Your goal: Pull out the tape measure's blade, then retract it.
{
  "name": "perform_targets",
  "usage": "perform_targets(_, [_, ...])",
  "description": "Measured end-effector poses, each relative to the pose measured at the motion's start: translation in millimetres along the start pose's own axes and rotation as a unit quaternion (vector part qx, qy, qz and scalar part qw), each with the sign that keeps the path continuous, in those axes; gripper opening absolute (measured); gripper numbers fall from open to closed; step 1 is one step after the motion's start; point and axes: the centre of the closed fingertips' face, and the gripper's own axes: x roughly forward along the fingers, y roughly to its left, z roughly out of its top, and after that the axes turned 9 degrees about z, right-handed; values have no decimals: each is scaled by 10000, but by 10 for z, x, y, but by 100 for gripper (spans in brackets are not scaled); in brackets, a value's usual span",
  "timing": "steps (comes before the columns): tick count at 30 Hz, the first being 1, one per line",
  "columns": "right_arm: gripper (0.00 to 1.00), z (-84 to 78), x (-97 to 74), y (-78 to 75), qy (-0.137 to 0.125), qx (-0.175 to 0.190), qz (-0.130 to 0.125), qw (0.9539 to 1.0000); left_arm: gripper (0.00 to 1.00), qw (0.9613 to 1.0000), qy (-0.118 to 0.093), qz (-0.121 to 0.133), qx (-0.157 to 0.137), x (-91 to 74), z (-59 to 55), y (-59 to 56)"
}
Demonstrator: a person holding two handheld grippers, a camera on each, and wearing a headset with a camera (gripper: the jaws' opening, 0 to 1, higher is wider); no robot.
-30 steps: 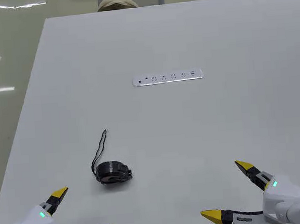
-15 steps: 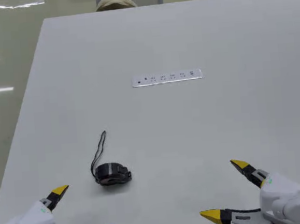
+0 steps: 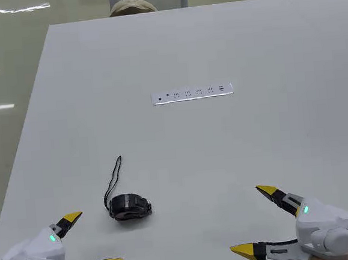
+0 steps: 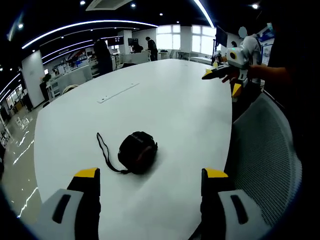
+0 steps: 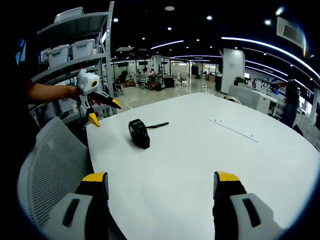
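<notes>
Tape measure is seen in the lower left of the head view, a small dark round case which is lying on the white table, with its thin black strap stretched from it toward the upper part of the frame. No blade is seen outside the case, so the pull is judged as not yet begun. The left gripper is held just below and left of the case, at the bottom left corner of the frame, with its yellow-tipped jaws spread wide and nothing between them. The right gripper is held at the bottom right, well apart from the case, and its jaws are also spread and empty. In the left gripper view the case is found between the two jaws but ahead of them, not touched. A white power strip is lying higher in the frame, well apart from everything. Several faults can be expected from here. The case is small and the table looks smooth, so it could be pushed away if only one jaw meets it first. The blade tab cannot be made out, so the strap could be pinched in its place. If the case is held weakly, it would be dragged along instead of the blade coming out.
</notes>
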Motion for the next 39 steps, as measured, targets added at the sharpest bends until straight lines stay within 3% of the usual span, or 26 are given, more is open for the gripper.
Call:
perform_targets(20, [78,63,245,-62,99,-380,511,9979,73,9979,83,-260,586,234,-10,178])
perform_targets(27, [73,53,350,-109,186,-572,676,9959,70,9961,102,-396,780,325,47,185])
perform_targets(39, [67,92,497,-191,175,-772,937,9924,64,9913,279,-663,1105,476,20,174])
